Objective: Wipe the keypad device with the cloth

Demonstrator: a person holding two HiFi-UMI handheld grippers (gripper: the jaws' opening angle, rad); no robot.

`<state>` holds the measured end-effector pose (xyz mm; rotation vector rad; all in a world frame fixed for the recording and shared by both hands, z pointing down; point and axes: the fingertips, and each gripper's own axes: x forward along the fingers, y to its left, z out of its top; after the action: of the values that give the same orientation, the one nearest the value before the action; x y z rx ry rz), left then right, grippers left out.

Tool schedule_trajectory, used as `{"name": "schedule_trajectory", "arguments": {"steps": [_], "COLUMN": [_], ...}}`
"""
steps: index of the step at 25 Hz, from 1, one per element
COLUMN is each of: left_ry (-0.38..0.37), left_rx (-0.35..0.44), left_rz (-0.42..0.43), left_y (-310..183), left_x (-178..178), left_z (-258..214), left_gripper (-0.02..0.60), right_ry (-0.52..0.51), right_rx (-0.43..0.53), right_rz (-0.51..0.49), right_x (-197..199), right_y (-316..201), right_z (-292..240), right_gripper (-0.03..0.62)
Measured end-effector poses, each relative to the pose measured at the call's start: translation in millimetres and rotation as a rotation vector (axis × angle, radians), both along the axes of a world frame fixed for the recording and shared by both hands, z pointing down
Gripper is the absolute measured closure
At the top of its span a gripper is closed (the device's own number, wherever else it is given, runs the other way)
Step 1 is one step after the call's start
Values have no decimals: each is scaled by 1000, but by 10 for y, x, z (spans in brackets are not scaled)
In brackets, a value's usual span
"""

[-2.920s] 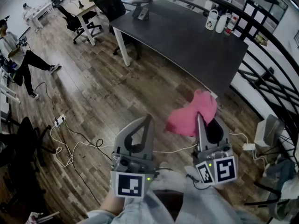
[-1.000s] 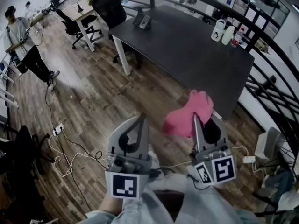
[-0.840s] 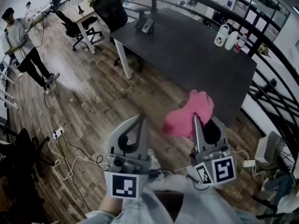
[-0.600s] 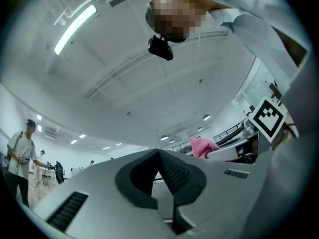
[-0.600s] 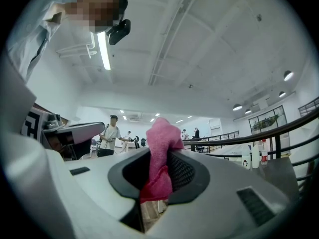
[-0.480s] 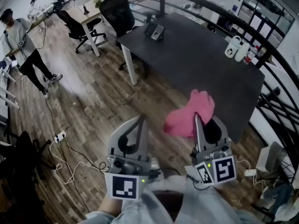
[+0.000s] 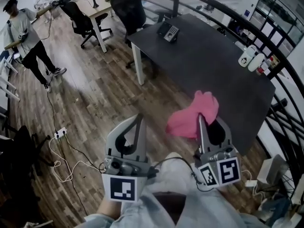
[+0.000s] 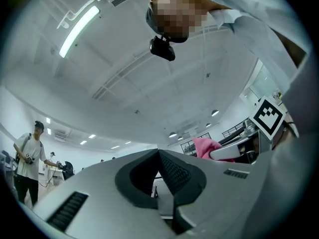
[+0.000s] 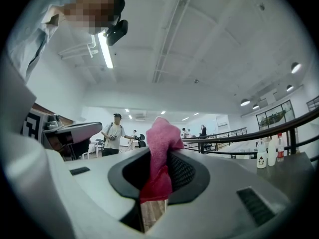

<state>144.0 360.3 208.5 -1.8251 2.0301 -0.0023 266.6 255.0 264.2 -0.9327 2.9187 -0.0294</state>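
Note:
The keypad device (image 7: pixel 168 31) is a small dark unit with a pale keypad; it stands at the far left end of the dark grey table (image 7: pixel 213 70). My right gripper (image 7: pixel 201 119) is shut on a pink cloth (image 7: pixel 192 114), which bunches above its tips and hangs to the left, well short of the device. In the right gripper view the cloth (image 9: pixel 160 156) fills the gap between the jaws. My left gripper (image 7: pixel 139 118) is held beside it over the wood floor, its jaws shut together with nothing in them (image 8: pixel 158 152).
White bottles (image 7: pixel 251 59) stand at the table's far right edge. Office chairs (image 7: pixel 129 11) and a lighter desk (image 7: pixel 97 6) lie behind the table. A person (image 7: pixel 26 37) stands at far left. Cables (image 7: pixel 71 148) trail on the floor, and a black railing (image 7: pixel 285 113) runs along the right.
The view has swung: the table and keypad device have slid rightward and lower in the head view. Both grippers keep their pose, the cloth still in the right one.

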Motion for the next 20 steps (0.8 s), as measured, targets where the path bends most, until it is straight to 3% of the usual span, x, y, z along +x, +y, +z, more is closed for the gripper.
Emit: {"name": "schedule_trajectory", "arguments": {"steps": [20], "left_ry": [10], "left_rx": [-25], "left_rz": [-128], "left_y": [-408], "left_x": [-801], "left_z": [-9], "left_gripper": [578], "right_ry": [51], "right_rx": [7], "right_rz": [-121], "right_x": [-1010], "right_y": [-579], "right_z": [28], "right_gripper": [510]}}
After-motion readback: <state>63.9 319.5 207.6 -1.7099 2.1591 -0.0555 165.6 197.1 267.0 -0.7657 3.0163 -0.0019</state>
